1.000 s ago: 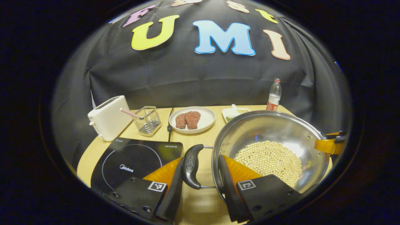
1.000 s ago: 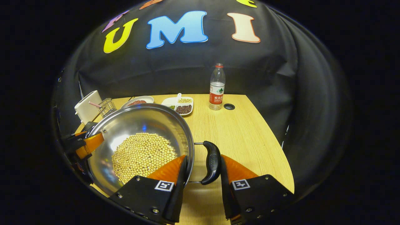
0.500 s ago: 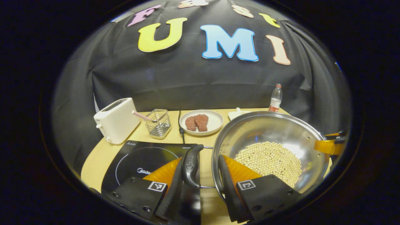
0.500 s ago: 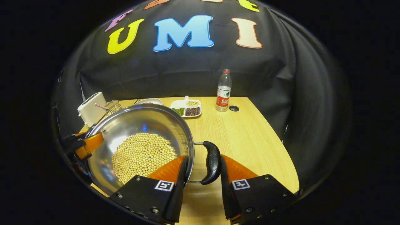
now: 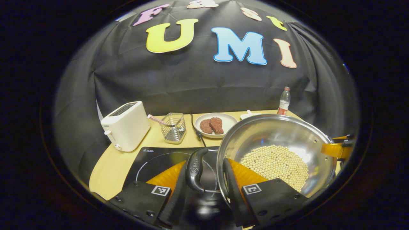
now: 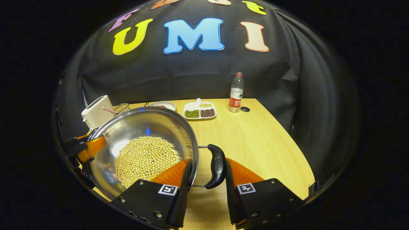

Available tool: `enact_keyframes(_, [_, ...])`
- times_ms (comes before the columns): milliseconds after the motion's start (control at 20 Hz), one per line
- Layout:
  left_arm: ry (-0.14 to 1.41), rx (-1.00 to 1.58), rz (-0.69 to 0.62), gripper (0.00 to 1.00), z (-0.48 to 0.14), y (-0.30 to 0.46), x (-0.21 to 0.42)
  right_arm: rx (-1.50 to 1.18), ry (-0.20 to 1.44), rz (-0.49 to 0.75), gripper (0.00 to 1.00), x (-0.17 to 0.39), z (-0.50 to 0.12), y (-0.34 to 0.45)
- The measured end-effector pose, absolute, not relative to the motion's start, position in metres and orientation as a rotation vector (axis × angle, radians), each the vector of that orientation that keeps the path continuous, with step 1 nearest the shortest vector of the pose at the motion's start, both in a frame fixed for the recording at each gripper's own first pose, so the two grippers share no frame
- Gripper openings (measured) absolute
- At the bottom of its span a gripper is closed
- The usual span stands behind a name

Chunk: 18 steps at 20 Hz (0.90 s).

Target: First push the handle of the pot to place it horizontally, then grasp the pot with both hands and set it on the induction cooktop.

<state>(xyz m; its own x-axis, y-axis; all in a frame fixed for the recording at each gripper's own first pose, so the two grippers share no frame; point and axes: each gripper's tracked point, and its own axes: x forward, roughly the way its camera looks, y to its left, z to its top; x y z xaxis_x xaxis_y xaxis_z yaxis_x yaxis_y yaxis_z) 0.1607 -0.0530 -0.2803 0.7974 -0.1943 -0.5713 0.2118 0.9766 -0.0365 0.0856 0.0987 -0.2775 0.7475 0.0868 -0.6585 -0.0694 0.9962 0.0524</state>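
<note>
In the left gripper view, your left gripper point(image 5: 204, 179) has its two fingers closed most of the way around the pot's black side handle point(image 5: 195, 168). One finger lies outside the grip and the other against the inside of the rim. The outer finger touches the handle; whether the inner one presses the rim too you cannot tell. The pot point(image 5: 274, 150) is steel and holds a layer of pale beans point(image 5: 277, 163). It is carried above the table point(image 5: 108, 163), and its near edge and handle hang over the black cooktop point(image 5: 159, 158). Behind the cooktop stand a white toaster point(image 5: 126, 126), a wire basket point(image 5: 172, 127), a plate point(image 5: 230, 123) with two brown pieces of meat point(image 5: 211, 125), and a bottle point(image 5: 283, 101) by the wall. At the pot's far rim you see the orange finger point(image 5: 332, 149) of your other gripper.

In the right gripper view, your right gripper point(image 6: 206, 179) is in the same narrow pose astride the pot's other black handle point(image 6: 216, 166). One finger is inside the rim and one outside the grip, and both look to be in contact. The pot point(image 6: 143, 143) sits to the left, clear of the table point(image 6: 255, 140). A divided dish point(image 6: 199, 111) of beans and the bottle point(image 6: 235, 92) stand well beyond it.
</note>
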Motion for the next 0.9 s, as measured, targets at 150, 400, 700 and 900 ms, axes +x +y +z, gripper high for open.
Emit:
enact_keyframes(150, [0.607, 0.025, -0.217, 0.64, -0.282, -0.03, 0.164, 0.023, 0.717, 0.092, 0.53, 0.084, -0.276, 0.12])
enact_keyframes(400, [0.606, 0.022, -0.206, 0.68, -0.287, 0.013, 0.173, 0.018, 0.718, 0.103, 0.53, 0.083, -0.275, 0.162])
enact_keyframes(700, [0.615, 0.025, -0.181, 0.68, -0.299, 0.069, 0.182, 0.007, 0.723, 0.132, 0.53, 0.087, -0.279, 0.215])
enact_keyframes(900, [0.628, 0.026, -0.162, 0.64, -0.306, 0.103, 0.192, 0.0, 0.729, 0.154, 0.53, 0.091, -0.281, 0.249])
